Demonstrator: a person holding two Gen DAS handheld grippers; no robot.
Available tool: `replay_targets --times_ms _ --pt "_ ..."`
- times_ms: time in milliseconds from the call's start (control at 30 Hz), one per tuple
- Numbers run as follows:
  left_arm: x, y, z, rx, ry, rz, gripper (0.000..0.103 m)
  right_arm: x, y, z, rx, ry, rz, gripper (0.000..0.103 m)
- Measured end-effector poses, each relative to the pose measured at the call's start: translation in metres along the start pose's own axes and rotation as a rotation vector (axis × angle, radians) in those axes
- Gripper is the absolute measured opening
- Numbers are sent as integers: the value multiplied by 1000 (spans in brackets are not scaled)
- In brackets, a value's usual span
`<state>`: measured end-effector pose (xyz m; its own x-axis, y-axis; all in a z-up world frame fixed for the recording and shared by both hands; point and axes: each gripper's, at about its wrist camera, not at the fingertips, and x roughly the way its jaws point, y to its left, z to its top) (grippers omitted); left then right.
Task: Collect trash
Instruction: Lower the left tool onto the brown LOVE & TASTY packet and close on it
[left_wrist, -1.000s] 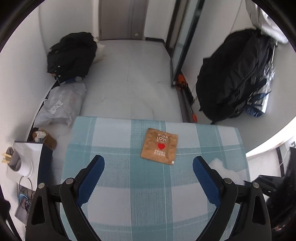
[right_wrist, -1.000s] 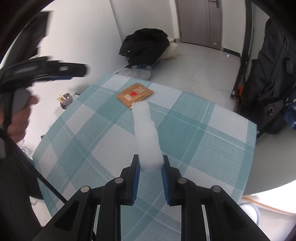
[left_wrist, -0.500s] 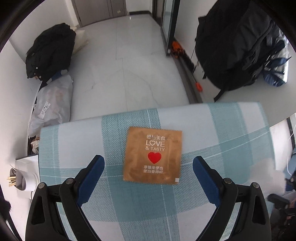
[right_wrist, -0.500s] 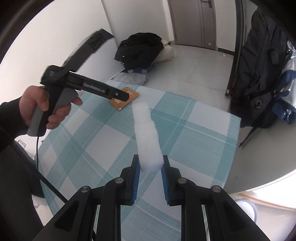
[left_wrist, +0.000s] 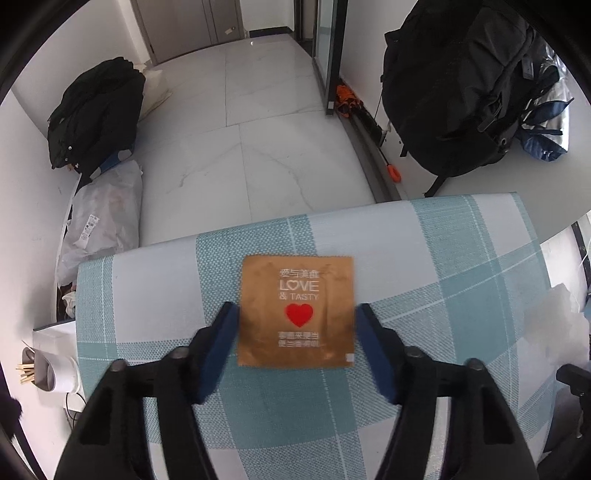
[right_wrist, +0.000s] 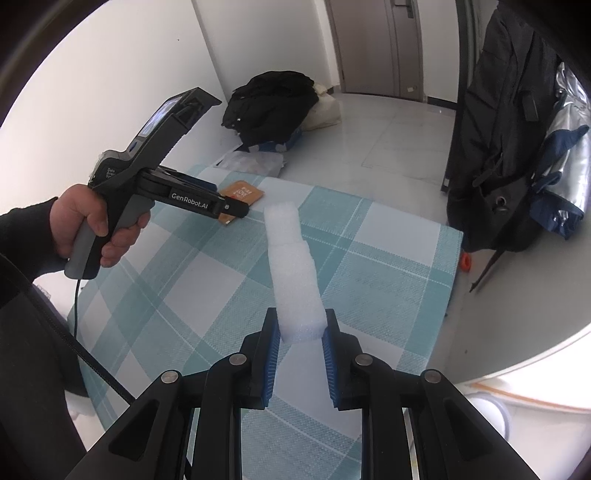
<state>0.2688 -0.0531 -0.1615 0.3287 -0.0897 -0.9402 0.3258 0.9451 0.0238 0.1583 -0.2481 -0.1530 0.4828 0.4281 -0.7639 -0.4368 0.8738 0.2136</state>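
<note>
A brown square packet (left_wrist: 296, 311) with a red heart and "LOVE & TASTY" lies flat on the checked tablecloth (left_wrist: 461, 266) near the table's far edge. My left gripper (left_wrist: 295, 325) straddles it, jaws blurred, one pad at each side edge of the packet; it also shows in the right wrist view (right_wrist: 236, 214) over the packet (right_wrist: 241, 194). My right gripper (right_wrist: 298, 332) is shut on a long white foam strip (right_wrist: 293, 269) and holds it above the table. The foam strip shows faintly at the right of the left wrist view (left_wrist: 554, 325).
A black backpack (left_wrist: 461, 92) sits at the far right on a grey surface. Black clothing (left_wrist: 96, 110) and a plastic bag (left_wrist: 99, 221) lie on the floor at left. A white cup with sticks (left_wrist: 51, 373) stands left of the table.
My left gripper has moved forward and down over the packet, and its jaws have closed in from wide open to the packet's side edges. My right gripper keeps holding the foam strip.
</note>
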Motion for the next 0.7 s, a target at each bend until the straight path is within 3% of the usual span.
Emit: replay_targets --times_ms 133,433,700 --pt "-1 0 -3 -15 -8 -2 48 -3 2 0 -5 -6 3 21" --pt "-9 4 -18 -71 0 -13 39 -8 7 -1 -21 -23 -3 21" --pt "-19 8 -37 -147 -2 -15 21 -14 10 -4 -6 -22 -10 21"
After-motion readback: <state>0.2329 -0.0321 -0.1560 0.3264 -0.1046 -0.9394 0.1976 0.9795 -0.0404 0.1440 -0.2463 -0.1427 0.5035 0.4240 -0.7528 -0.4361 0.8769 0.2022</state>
